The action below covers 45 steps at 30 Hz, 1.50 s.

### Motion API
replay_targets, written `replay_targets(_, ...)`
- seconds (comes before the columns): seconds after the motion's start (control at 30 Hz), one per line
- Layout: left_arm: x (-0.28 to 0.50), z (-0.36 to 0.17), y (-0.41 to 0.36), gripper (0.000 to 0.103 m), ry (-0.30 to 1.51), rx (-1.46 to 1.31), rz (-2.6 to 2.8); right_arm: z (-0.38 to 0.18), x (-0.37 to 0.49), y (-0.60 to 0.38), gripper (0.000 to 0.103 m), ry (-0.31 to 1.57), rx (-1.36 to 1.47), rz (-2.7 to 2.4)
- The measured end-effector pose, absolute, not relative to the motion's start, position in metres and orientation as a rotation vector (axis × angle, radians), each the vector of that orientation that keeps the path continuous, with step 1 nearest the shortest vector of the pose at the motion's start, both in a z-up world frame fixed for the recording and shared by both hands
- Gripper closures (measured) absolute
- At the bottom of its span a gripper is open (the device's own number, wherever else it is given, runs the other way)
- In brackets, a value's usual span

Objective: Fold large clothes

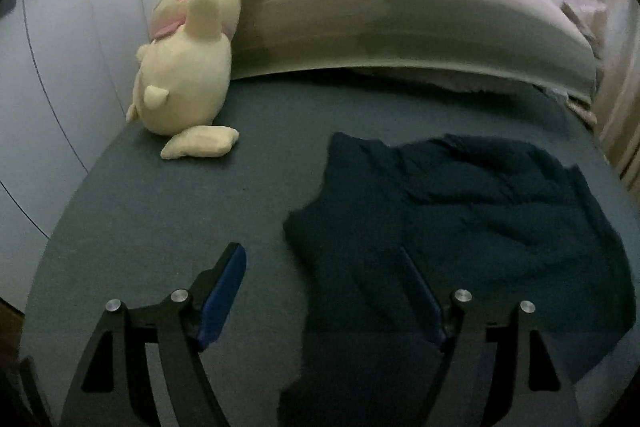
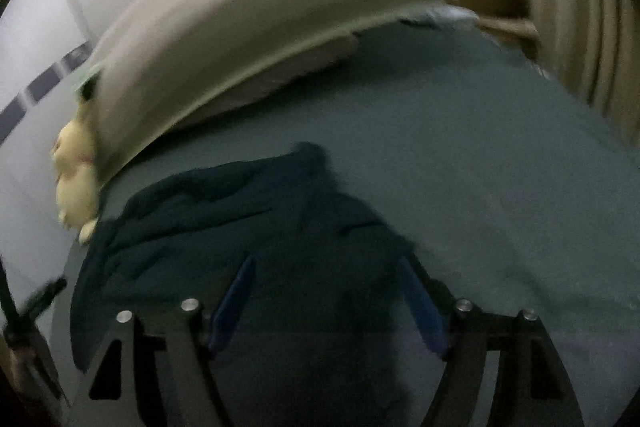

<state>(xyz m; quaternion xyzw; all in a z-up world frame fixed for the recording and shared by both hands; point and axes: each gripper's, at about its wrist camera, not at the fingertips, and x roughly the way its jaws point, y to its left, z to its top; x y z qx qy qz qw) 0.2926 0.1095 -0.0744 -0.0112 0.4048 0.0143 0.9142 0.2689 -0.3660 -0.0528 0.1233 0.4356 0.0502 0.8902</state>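
Observation:
A dark navy garment (image 1: pixel 472 227) lies crumpled on the grey bed sheet (image 1: pixel 168 211). In the left wrist view it fills the right half, its left edge running between my fingers. My left gripper (image 1: pixel 322 259) is open and empty, hovering over that edge. In the right wrist view the garment (image 2: pixel 240 227) lies at lower left and centre. My right gripper (image 2: pixel 326 269) is open and empty, just above the garment's right part. The right wrist view is motion-blurred.
A yellow plush toy (image 1: pixel 188 67) leans on a long beige bolster (image 1: pixel 400 7) at the bed's head; both show in the right wrist view, the toy (image 2: pixel 76 171) at left. A white wardrobe (image 1: pixel 72 47) stands left. Curtains (image 2: pixel 592 27) hang right.

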Motion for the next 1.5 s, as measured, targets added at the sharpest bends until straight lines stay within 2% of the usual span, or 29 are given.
replay_targets(0.2,0.273,-0.073,0.071,0.025,0.83,-0.004,0.006,-0.057,0.224,-0.27,0.026,0.901,0.074,0.191)
replay_targets(0.33,0.268,-0.073,0.055,0.025,0.839,0.006,-0.012,-0.079,0.219,-0.253,0.026,0.942,0.034,0.2)
replay_targets(0.5,0.27,-0.082,0.048,0.025,0.858,0.008,-0.013,-0.112,0.228,-0.266,0.024,1.003,0.019,0.162)
replay_targets(0.6,0.281,-0.106,0.047,0.025,0.918,0.03,0.006,-0.123,0.241,-0.273,0.021,1.048,0.019,0.164)
replay_targets(0.7,0.286,-0.128,0.05,0.022,0.934,0.027,0.0,-0.122,0.243,-0.275,0.018,1.061,0.003,0.158)
replay_targets(0.83,0.289,-0.126,0.047,0.022,0.946,0.046,0.008,-0.117,0.247,-0.274,0.018,1.097,-0.011,0.159)
replay_targets(0.93,0.291,-0.126,0.049,0.022,0.948,0.042,0.002,-0.092,0.253,-0.281,0.018,1.052,0.026,0.16)
replay_targets(1.17,0.293,-0.123,0.048,0.022,0.955,0.05,-0.003,-0.068,0.325,-0.26,0.018,1.037,0.033,0.214)
replay_targets(1.33,0.301,-0.097,0.056,0.022,0.911,0.002,-0.023,-0.082,0.39,-0.241,0.018,1.102,0.133,0.303)
replay_targets(1.5,0.349,-0.079,0.033,0.022,0.875,0.054,-0.043,-0.114,0.431,-0.215,0.018,1.134,-0.015,0.177)
